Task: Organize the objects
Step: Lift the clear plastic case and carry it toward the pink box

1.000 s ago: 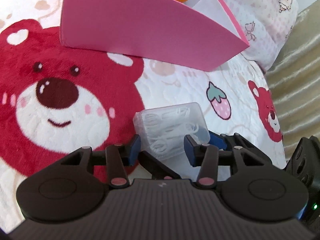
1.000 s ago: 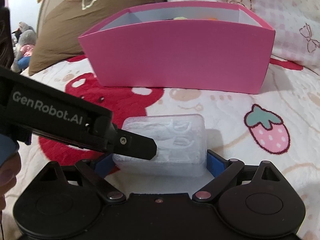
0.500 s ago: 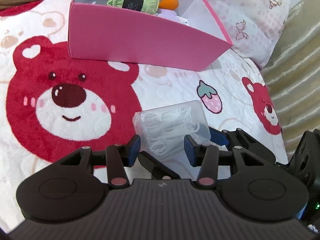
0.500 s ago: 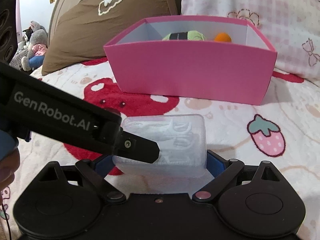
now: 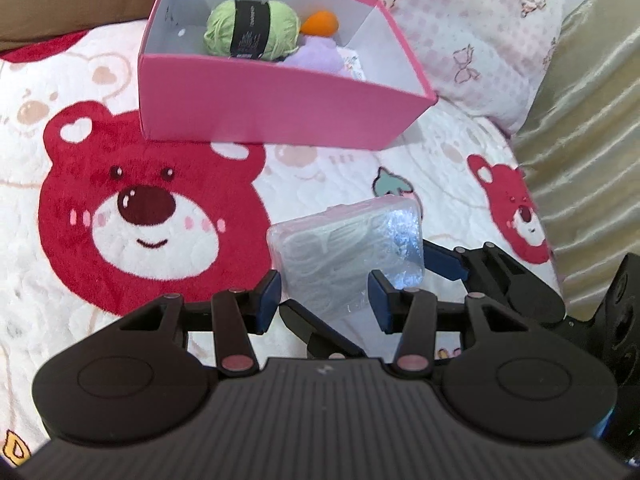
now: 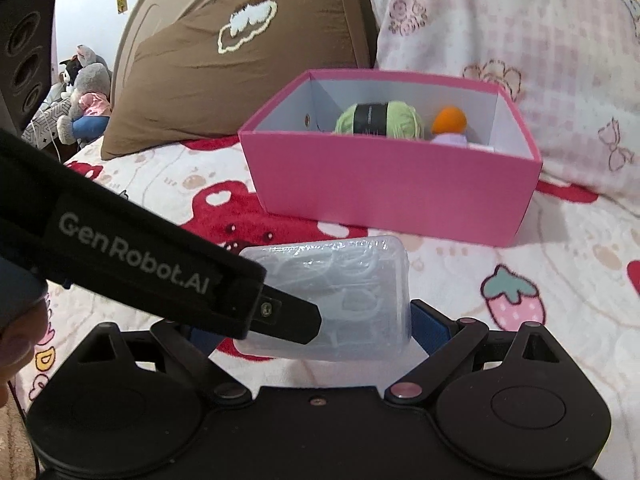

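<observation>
A clear plastic box of small white pieces (image 5: 348, 252) hangs above the bear blanket, held from two sides. My left gripper (image 5: 324, 292) is shut on its near corner, the blue pads pressing both sides. My right gripper (image 6: 320, 332) is shut across the box's (image 6: 340, 280) width. One left finger (image 6: 288, 316) crosses the box's front in the right wrist view. The right gripper's fingers (image 5: 444, 260) show at the box's right in the left wrist view. Beyond stands an open pink box (image 5: 280, 112) (image 6: 392, 192) with a green yarn ball (image 5: 252, 28), an orange piece (image 5: 322, 22) and a purple thing (image 5: 316, 56).
The red bear blanket (image 5: 140, 220) covers the bed. A brown pillow (image 6: 240, 60) and a pink checked pillow (image 6: 520, 40) lie behind the pink box. Gold fabric (image 5: 592, 120) runs along the right. Plush toys (image 6: 80, 96) sit far left. A hand (image 6: 16, 340) shows at the left edge.
Both grippers have risen together with the clear box between them. The pink box sits lower and farther in both views, and its contents have come into sight.
</observation>
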{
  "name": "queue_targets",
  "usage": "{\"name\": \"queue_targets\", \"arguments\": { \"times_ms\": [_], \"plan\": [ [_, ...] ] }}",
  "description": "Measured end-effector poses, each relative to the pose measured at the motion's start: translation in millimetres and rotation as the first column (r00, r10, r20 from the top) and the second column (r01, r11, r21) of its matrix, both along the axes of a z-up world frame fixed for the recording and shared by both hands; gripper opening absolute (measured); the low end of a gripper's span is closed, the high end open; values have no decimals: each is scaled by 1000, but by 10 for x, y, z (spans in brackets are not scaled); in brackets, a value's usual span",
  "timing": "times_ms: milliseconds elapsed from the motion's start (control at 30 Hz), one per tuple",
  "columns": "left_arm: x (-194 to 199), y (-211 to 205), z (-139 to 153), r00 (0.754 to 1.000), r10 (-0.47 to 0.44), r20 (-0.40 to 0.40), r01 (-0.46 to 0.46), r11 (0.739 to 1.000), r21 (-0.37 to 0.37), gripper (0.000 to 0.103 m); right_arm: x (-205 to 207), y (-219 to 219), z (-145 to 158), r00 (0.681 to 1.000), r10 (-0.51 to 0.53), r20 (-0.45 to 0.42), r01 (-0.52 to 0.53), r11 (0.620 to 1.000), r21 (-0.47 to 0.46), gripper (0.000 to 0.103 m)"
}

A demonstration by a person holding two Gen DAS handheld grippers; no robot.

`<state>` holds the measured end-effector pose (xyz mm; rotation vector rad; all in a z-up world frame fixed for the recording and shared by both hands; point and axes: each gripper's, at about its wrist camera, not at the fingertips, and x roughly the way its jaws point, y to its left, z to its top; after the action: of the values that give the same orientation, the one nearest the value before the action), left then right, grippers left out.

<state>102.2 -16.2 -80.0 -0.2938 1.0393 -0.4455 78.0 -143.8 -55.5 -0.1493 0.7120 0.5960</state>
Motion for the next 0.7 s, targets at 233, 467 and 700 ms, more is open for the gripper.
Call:
{"name": "queue_targets", "arguments": {
  "times_ms": [233, 467, 700],
  "plan": [
    [-25, 6, 240, 999, -3, 43, 4, 1000, -15, 45, -25, -28, 249, 999, -6, 54, 6, 1000, -9, 95],
    [34, 49, 458, 997, -4, 80, 6, 999, -34, 45, 5, 12, 493, 994, -14, 111, 15, 1000, -13, 95],
    [72, 143, 718, 994, 5, 107, 1, 998, -57, 45, 11, 89, 735, 984, 14, 175, -6, 999, -46, 95]
  ]
}}
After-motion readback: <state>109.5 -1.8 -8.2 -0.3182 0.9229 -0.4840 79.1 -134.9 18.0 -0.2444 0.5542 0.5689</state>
